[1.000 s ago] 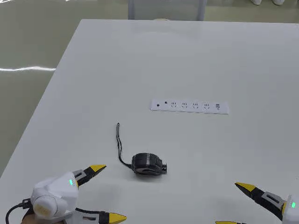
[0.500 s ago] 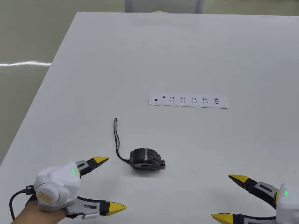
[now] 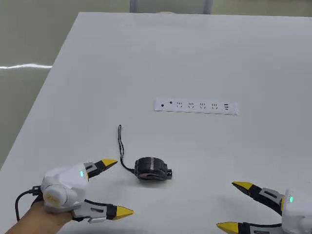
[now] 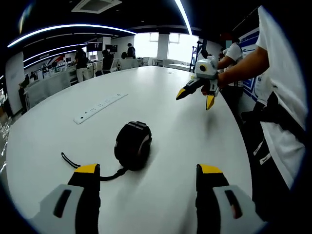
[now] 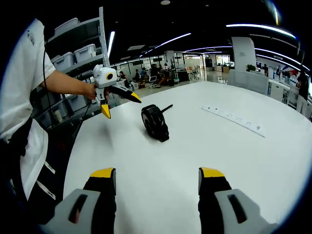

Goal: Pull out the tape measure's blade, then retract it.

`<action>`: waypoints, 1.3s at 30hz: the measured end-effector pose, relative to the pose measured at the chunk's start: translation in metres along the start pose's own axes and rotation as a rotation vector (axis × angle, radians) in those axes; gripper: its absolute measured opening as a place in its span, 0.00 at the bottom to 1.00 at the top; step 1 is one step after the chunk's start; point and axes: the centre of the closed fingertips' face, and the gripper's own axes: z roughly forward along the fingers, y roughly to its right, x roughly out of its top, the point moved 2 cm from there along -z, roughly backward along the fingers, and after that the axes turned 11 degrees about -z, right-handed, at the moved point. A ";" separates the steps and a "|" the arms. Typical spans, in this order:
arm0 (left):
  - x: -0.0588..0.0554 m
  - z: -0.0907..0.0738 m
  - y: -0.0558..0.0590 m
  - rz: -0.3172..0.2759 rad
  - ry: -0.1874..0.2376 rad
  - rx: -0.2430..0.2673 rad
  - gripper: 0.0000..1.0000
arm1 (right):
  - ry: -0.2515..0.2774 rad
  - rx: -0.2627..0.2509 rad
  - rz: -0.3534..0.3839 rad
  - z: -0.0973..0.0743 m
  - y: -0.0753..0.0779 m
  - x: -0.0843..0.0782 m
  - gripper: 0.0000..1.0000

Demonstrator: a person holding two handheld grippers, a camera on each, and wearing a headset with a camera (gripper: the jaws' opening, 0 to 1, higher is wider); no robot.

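Observation:
A small black tape measure (image 3: pixel 152 168) lies on the white table (image 3: pixel 185 58), its black wrist cord (image 3: pixel 120 146) trailing up and to the left. No blade shows out of its case. My left gripper (image 3: pixel 114 187) stands open just left of it, yellow tips apart, nothing between them. In the left gripper view the tape measure (image 4: pixel 132 145) sits a short way ahead of the open left gripper (image 4: pixel 149 169). My right gripper (image 3: pixel 235 206) stands open at the lower right, farther off. The right gripper view has the tape measure (image 5: pixel 155 122) well ahead of the open right gripper (image 5: pixel 157 172).
A white power strip (image 3: pixel 196 106) lies flat beyond the tape measure, toward the table's middle. The table's left edge (image 3: pixel 46 92) drops to a greenish floor. Shelves with bins (image 5: pixel 73 53) and other people stand in the room behind.
My left gripper has moved up and right, closer to the tape measure. My right gripper has come in from the lower right edge toward it. The tape measure has not moved.

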 end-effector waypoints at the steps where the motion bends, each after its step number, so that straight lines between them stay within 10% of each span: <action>1: 0.000 0.001 0.000 0.000 -0.001 -0.004 0.79 | 0.000 0.003 0.000 0.000 0.000 0.000 0.69; 39: 0.006 0.064 -0.029 0.051 -0.053 -0.087 0.66 | -0.007 0.081 -0.051 0.034 0.025 0.007 0.66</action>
